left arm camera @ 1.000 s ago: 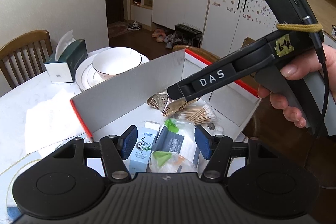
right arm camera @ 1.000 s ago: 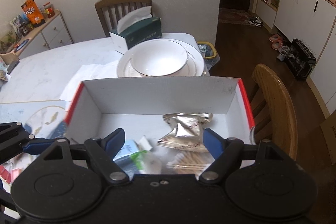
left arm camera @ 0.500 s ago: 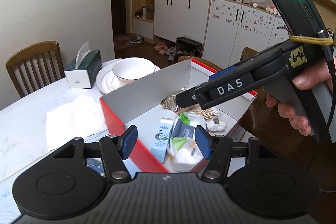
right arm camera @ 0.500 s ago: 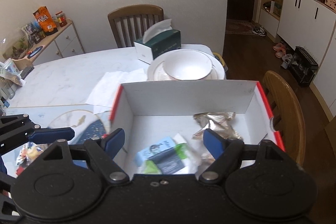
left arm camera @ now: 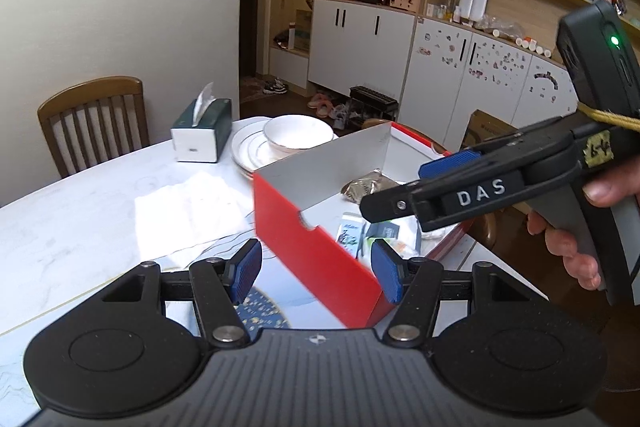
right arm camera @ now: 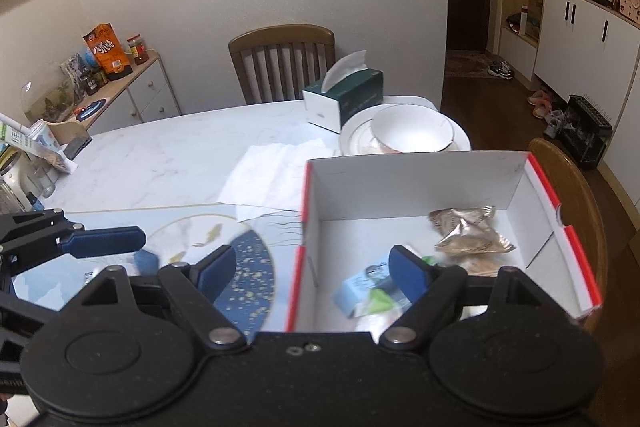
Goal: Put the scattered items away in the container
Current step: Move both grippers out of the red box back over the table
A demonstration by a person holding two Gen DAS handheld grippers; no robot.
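Inspecting, we found the left gripper (left arm camera: 316, 273) and right gripper (right arm camera: 314, 273) both released, empty, above the box (right arm camera: 416, 179) of packets (right arm camera: 470, 233).

A green tissue box (right arm camera: 348, 99) sits at upper centre of the right wrist view, on the white marble tabletop (right arm camera: 168, 155); just right of it a white bowl (right arm camera: 412, 129) rests on stacked plates (right arm camera: 356, 139); a wooden chair (right arm camera: 282, 61) stands behind; white paper (right arm camera: 272, 175) lies mid-frame.
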